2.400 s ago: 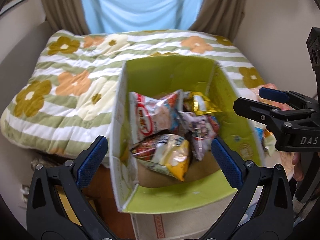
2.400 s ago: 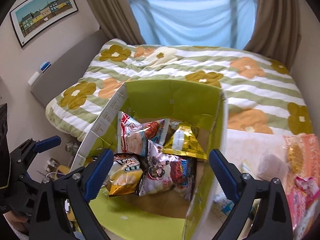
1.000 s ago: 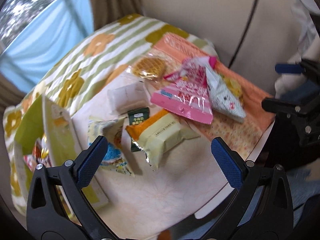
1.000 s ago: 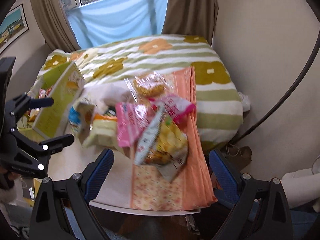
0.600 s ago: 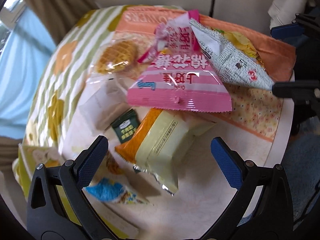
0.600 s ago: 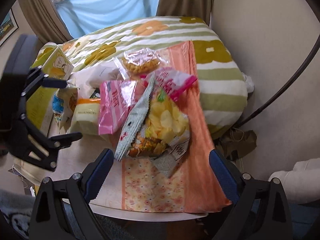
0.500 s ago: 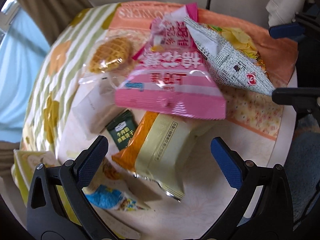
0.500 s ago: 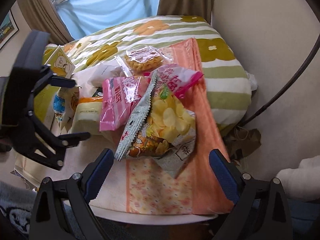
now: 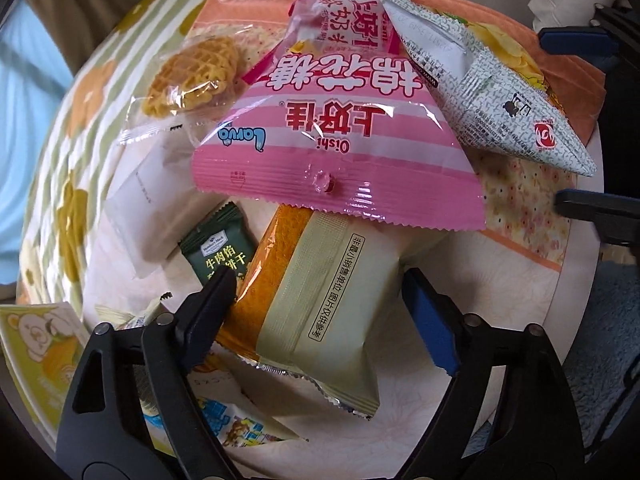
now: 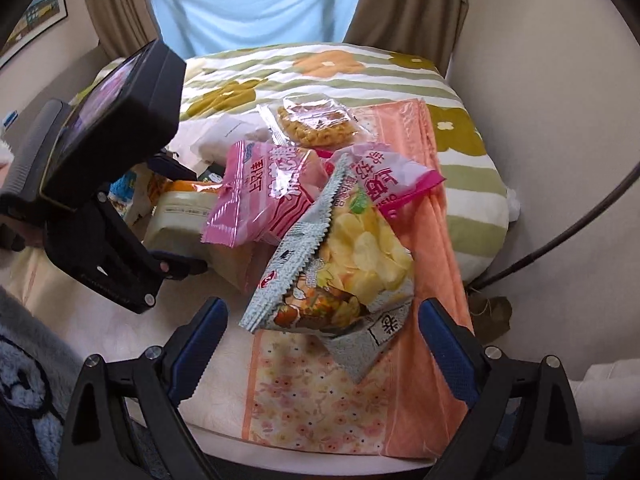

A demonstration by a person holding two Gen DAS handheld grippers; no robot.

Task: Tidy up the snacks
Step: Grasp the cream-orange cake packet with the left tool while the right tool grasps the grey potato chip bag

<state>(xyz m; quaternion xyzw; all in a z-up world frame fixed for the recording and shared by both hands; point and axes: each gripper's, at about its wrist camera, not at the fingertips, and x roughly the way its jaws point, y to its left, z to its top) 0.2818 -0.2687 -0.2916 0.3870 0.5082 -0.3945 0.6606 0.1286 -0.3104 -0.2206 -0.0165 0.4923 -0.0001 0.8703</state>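
Left gripper points steeply down over the pale yellow-and-orange plastic snack packet on the round white tabletop. Jaws have just been closing and now stand at a middling gap with the packet between them. The left black finger sits at the orange edge, the right blue pad just beside the pale edge; cannot tell if either presses yet. The packet's long axis runs from its crimped silver end near the camera up under the pink-striped marshmallow bag, tilted slightly right.

Only the left wrist view shows the small dark green sachet touching the packet's left side, the clear wrapper with a lattice waffle biscuit, the blue-printed packet under the gripper, and the yellow-green bear-printed cardboard box at lower left.

Only the right wrist view shows the green-striped flowered quilt, the blue window cloth and brown curtains. There the right gripper hangs wide with nothing between its pads, just short of the grey crisp bag lying on the orange floral cloth. The crisp bag's crimped top points away, toward the second pink bag. The left gripper shows at left of this view, over the same pale packet.
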